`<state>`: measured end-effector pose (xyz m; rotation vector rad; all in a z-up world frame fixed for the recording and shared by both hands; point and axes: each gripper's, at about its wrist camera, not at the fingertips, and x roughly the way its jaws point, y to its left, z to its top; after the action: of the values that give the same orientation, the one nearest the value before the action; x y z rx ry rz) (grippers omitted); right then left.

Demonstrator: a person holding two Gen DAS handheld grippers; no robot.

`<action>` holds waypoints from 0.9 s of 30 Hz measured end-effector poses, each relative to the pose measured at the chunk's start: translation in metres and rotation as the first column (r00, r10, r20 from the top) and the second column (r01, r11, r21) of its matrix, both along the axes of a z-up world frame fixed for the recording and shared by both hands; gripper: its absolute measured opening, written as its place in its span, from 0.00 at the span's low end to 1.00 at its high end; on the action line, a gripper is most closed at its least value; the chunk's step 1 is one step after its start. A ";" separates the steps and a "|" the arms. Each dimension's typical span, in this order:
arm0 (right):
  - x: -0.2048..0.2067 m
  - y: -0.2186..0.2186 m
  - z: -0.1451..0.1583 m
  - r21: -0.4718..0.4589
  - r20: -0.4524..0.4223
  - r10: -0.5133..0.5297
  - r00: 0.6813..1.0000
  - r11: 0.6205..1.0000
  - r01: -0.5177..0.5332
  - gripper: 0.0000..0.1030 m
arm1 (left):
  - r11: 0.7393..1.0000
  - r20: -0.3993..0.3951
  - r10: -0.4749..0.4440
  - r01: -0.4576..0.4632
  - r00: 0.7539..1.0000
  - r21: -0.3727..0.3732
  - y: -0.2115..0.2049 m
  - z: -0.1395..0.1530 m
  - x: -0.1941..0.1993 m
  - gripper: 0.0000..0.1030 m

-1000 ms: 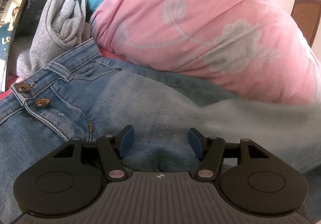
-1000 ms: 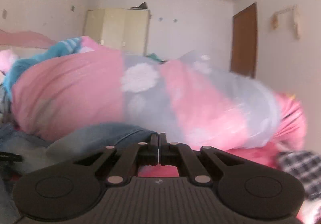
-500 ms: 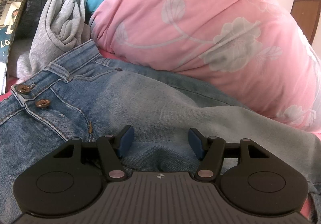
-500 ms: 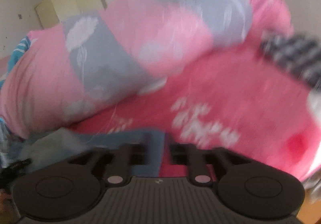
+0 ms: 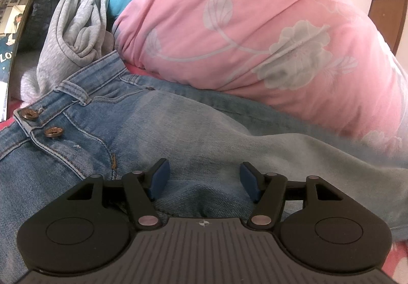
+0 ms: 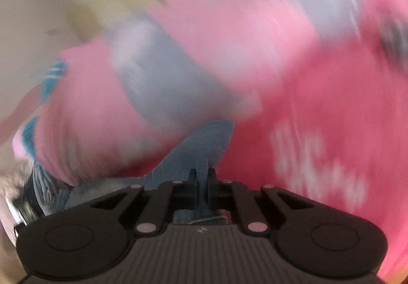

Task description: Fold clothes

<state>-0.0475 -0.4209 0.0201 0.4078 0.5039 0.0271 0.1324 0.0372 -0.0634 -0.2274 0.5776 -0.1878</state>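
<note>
The jeans (image 5: 158, 131) lie flat across the bed, waistband and 2 copper buttons (image 5: 52, 131) at 9 o'clock in my left view, one leg running off toward 3 o'clock under the pink quilt (image 5: 255, 29). My right gripper (image 6: 202, 177) has just been closing, and its jaws are now pinched tight on the denim hem (image 6: 204, 146) of that leg, which half a second ago only lay between them. My left gripper (image 5: 202, 179) hovers half open over the thigh, gripping nothing, unmoved since a second ago. With the hem caught, I judge the leg is ready to be carried toward the waistband. A grey sweatshirt (image 5: 74, 29) sits at 10 o'clock.
</note>
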 end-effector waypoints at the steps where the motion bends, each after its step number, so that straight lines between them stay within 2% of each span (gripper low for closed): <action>1: -0.005 0.015 0.019 -0.120 0.046 0.034 0.998 0.992 -0.028 0.06 | 1.000 0.000 -0.001 0.001 1.000 -0.001 0.000 0.000 0.000 0.60; 4: -0.017 0.054 0.046 -0.377 0.071 0.115 0.991 0.923 -0.080 0.06 | 1.000 0.002 -0.002 0.002 1.000 -0.002 0.001 0.000 -0.001 0.60; 5: -0.021 0.062 0.048 -0.424 0.057 0.126 0.990 0.901 -0.090 0.06 | 1.000 0.003 -0.002 0.002 1.000 -0.003 0.001 0.000 -0.001 0.60; 8: -0.019 0.056 0.017 -0.438 -0.056 0.058 0.997 0.896 -0.076 0.08 | 1.000 0.005 -0.004 0.004 1.000 -0.004 0.001 -0.001 -0.001 0.60; 10: -0.016 0.041 -0.013 -0.444 -0.151 -0.034 0.988 0.895 -0.037 0.24 | 1.000 0.004 -0.007 0.007 1.000 -0.005 0.001 -0.001 -0.001 0.61; 12: -0.011 0.016 -0.034 -0.454 -0.233 -0.171 0.957 0.890 0.048 0.33 | 1.000 0.004 -0.010 0.010 1.000 -0.008 0.002 -0.001 -0.001 0.62; 15: -0.010 -0.013 -0.026 -0.438 -0.228 -0.344 0.911 0.872 0.220 0.33 | 1.000 0.004 -0.012 0.012 1.000 -0.012 0.002 -0.001 -0.002 0.62; 17: -0.005 -0.014 -0.003 -0.430 -0.158 -0.343 0.926 0.868 0.248 0.33 | 1.000 0.006 -0.012 0.012 1.000 -0.010 0.001 -0.001 -0.002 0.62; 19: 0.015 -0.001 0.016 -0.420 -0.105 -0.252 0.962 0.888 0.187 0.35 | 1.000 0.007 -0.013 0.013 1.000 -0.010 0.001 -0.001 -0.002 0.63; 21: 0.044 0.023 0.024 -0.416 -0.114 -0.091 0.989 0.909 0.036 0.40 | 1.000 0.008 -0.016 0.016 1.000 -0.010 0.000 -0.001 -0.002 0.64; 22: 0.065 0.040 0.021 -0.404 -0.139 0.018 0.990 0.912 -0.073 0.46 | 1.000 0.009 -0.018 0.018 1.000 -0.010 0.001 -0.001 -0.002 0.64; 24: 0.110 0.076 0.009 -0.350 -0.195 0.235 0.952 0.890 -0.292 0.47 | 1.000 0.011 -0.022 0.022 1.000 -0.013 0.001 -0.001 -0.002 0.65; 27: 0.182 0.119 -0.020 -0.261 -0.266 0.461 0.847 0.811 -0.523 0.46 | 0.999 0.013 -0.031 0.031 0.999 -0.022 0.002 -0.002 -0.002 0.66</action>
<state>0.1349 -0.3019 -0.0001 -0.0594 0.7837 0.4117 0.1300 0.0389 -0.0651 -0.2391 0.5669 -0.2257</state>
